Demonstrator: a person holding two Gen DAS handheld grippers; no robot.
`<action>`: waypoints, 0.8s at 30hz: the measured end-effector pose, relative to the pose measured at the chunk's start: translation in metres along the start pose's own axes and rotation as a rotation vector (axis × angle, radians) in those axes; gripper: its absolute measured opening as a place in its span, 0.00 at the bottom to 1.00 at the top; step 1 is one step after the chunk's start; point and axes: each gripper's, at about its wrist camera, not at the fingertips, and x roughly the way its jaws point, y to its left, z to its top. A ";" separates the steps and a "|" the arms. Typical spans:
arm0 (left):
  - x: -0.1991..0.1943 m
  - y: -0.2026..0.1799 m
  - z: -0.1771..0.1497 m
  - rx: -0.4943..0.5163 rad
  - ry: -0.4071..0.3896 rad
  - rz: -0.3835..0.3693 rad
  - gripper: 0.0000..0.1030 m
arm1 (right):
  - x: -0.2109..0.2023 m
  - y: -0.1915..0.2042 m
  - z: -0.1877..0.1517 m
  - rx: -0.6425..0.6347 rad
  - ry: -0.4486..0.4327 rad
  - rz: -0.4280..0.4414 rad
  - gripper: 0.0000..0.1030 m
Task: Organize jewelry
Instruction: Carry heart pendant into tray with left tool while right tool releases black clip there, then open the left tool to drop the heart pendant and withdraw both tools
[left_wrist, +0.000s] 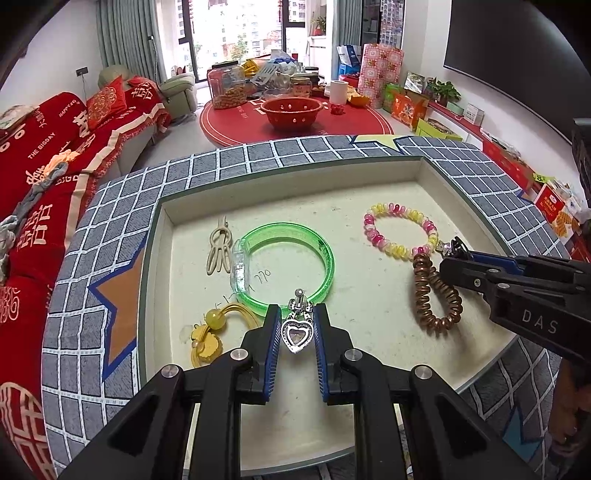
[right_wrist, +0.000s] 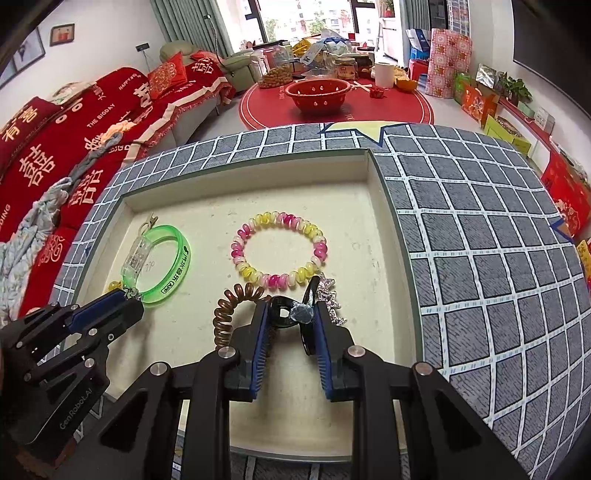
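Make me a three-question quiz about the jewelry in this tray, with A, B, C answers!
1. Where does the green bangle lie?
A. in the tray
B. on the sofa
C. in the red bowl

2. What colours are the beads of the bracelet?
A. blue and black
B. pink and yellow
C. all green

3. What is the left gripper doing?
A. hanging open and empty
B. pinching a heart pendant
C. pinching the brown coil hair tie

Answers:
1 A, the bangle rests on the tray floor.
2 B, pink and yellow beads alternate.
3 B, the pendant sits clamped between its pads.
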 end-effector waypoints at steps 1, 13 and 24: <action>-0.001 0.000 0.000 -0.004 -0.002 0.003 0.30 | 0.000 -0.001 0.001 0.011 0.004 0.013 0.31; -0.020 0.001 0.002 -0.021 -0.046 0.037 0.30 | -0.024 -0.005 0.002 0.080 -0.046 0.080 0.67; -0.064 0.014 -0.020 -0.062 -0.147 0.053 1.00 | -0.077 -0.009 -0.033 0.123 -0.108 0.097 0.77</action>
